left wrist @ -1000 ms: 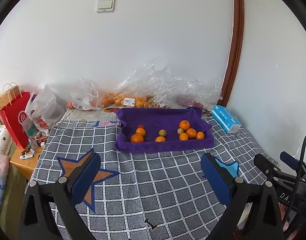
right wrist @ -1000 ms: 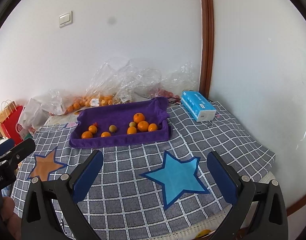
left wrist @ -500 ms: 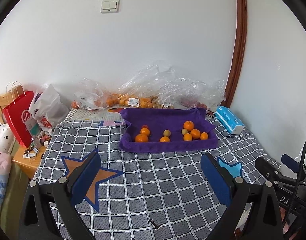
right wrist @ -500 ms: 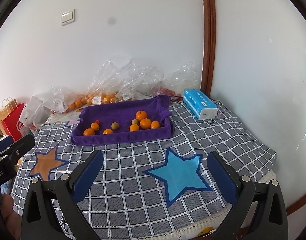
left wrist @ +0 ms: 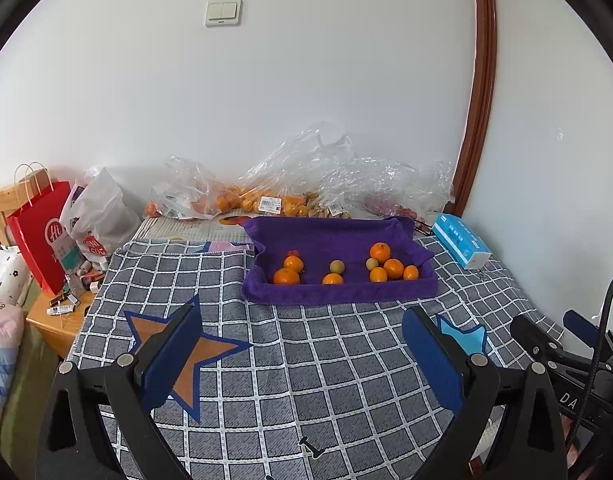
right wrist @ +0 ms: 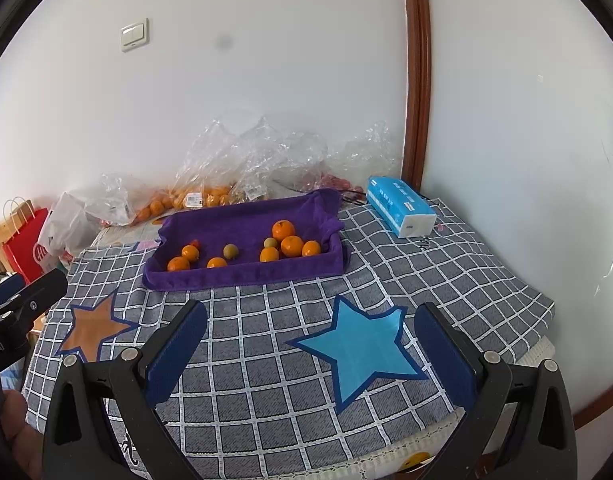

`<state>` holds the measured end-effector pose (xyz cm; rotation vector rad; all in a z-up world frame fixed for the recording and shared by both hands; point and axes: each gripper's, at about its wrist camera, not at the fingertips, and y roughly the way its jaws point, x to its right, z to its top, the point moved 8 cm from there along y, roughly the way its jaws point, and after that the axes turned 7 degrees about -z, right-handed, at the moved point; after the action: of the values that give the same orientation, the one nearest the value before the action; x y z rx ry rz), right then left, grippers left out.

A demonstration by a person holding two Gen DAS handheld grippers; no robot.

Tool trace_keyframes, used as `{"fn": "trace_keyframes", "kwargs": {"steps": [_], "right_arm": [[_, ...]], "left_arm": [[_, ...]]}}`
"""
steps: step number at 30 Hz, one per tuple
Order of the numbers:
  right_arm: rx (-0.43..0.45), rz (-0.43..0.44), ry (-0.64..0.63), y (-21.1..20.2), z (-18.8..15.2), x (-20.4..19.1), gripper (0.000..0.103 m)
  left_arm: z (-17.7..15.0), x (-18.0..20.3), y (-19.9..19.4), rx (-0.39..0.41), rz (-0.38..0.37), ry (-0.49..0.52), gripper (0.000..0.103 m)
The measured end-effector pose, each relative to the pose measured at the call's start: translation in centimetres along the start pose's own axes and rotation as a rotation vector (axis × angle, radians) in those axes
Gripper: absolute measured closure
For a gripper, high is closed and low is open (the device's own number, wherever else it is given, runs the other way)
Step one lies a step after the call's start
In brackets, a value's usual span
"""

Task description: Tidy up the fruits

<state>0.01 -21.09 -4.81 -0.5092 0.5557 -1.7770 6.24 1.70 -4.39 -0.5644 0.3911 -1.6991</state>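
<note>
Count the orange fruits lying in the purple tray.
7. On the tray: two at the left, one at the front centre, four clustered at the right. The greenish and red fruits are not counted.

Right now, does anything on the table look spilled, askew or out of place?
Nothing stands out. The fruits all sit inside the purple tray, none loose on the checked cloth. Both grippers, left and right, hover open and empty.

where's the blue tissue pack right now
The blue tissue pack lies at the far right of the checked cloth, just right of the purple tray and near the brown door frame.
</note>
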Motion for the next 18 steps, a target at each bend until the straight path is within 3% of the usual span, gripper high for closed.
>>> {"fn": "trace_keyframes", "kwargs": {"steps": [18], "right_arm": [[-0.001,-0.002,0.003,-0.07,0.06,0.04,0.001]], "left_arm": [[0.01,-0.05,-0.05,0.001,-0.002,-0.004,0.002]]}}
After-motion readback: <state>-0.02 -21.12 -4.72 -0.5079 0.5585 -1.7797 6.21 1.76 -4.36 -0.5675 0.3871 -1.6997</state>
